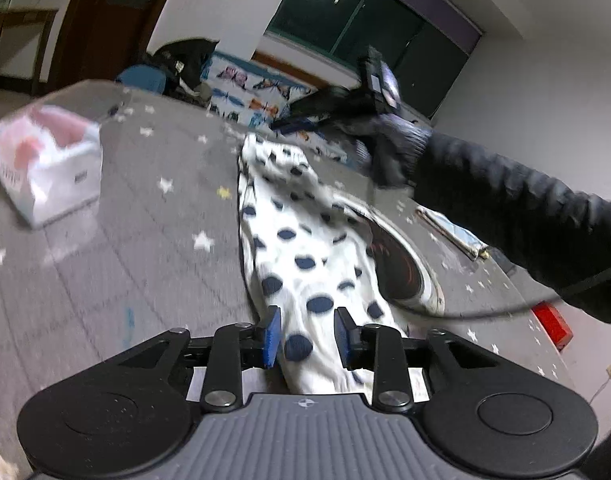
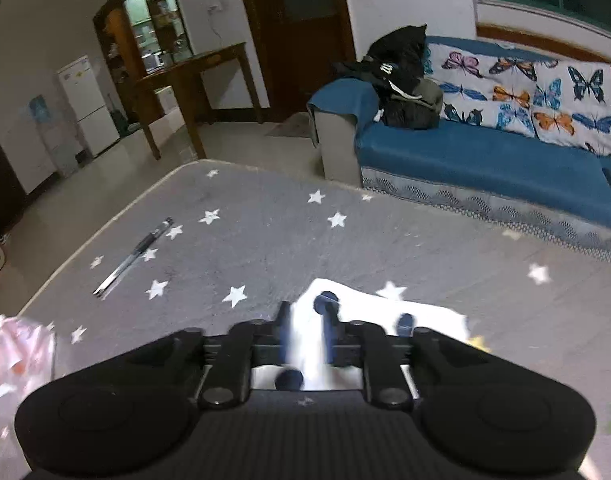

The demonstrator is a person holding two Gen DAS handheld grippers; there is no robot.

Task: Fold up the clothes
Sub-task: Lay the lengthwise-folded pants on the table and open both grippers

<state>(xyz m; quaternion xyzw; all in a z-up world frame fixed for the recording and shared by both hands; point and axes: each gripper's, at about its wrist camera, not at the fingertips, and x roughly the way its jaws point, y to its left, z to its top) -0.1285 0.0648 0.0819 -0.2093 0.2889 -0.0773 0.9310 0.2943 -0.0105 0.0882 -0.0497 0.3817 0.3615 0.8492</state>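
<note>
A white cloth with dark blue dots [image 1: 305, 248] lies stretched out on the grey star-patterned rug [image 1: 145, 240]. My left gripper [image 1: 307, 336] sits at the cloth's near end. Its blue pads stand apart, with the cloth running between and under them, and I see no squeeze. In the right wrist view the same dotted cloth [image 2: 357, 312] lies beneath my right gripper [image 2: 307, 320]. Those fingers are blurred and parted over the white fabric. A gloved hand [image 1: 389, 148] in a black sleeve holds that gripper at the cloth's far, rumpled end.
A white box with pink contents [image 1: 45, 168] sits on the rug at the left. A dark oval object with a white rim [image 1: 405, 268] lies partly under the cloth. Right of it are a folded paper [image 1: 453, 232] and a red item [image 1: 553, 322]. A pen [image 2: 133, 256] lies near the blue sofa [image 2: 485, 160].
</note>
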